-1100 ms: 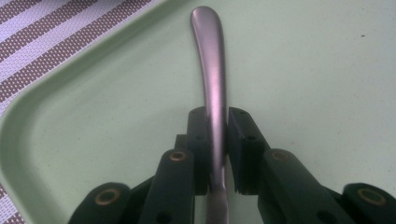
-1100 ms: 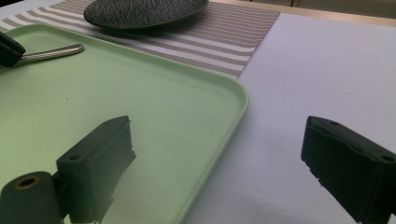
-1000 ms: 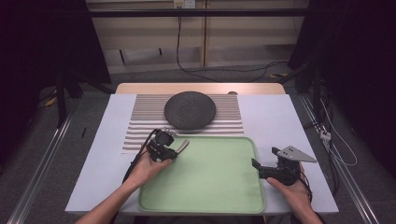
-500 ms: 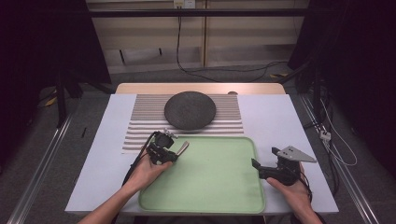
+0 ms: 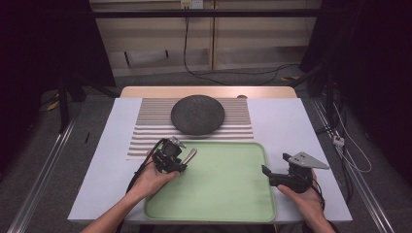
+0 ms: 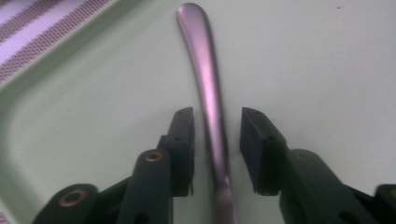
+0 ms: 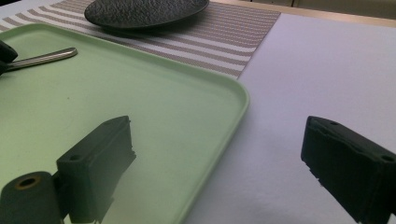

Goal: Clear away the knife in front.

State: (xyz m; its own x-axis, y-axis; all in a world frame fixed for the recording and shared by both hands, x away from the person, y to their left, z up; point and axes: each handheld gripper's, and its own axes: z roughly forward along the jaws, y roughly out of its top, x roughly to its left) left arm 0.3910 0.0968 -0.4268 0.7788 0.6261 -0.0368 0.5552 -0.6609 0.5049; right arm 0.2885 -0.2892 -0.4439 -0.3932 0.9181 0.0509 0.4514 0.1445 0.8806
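Observation:
A metal utensil handle [image 6: 208, 88] lies flat on the green tray [image 5: 228, 194], near its far left corner. My left gripper [image 5: 180, 162] points along the handle, and its jaws have just been opening. In the left gripper view [image 6: 217, 116] the handle runs between the two pads with a gap on each side, and the utensil's head is hidden below the frame. The handle [image 5: 190, 154] sticks out past the gripper toward the plate. My right gripper [image 5: 266, 171] rests at the tray's right edge. Its jaws [image 7: 219, 128] stand wide open with nothing between them, one over the tray [image 7: 140, 93] and one over the white table.
A dark round plate [image 5: 197, 114] sits on a striped placemat [image 5: 145, 136] behind the tray, and it also shows in the right gripper view [image 7: 144, 11]. White table surface [image 5: 286, 121] stretches to the right of the mat.
Both hands and the utensil keep their places in the high view; no shift shows there.

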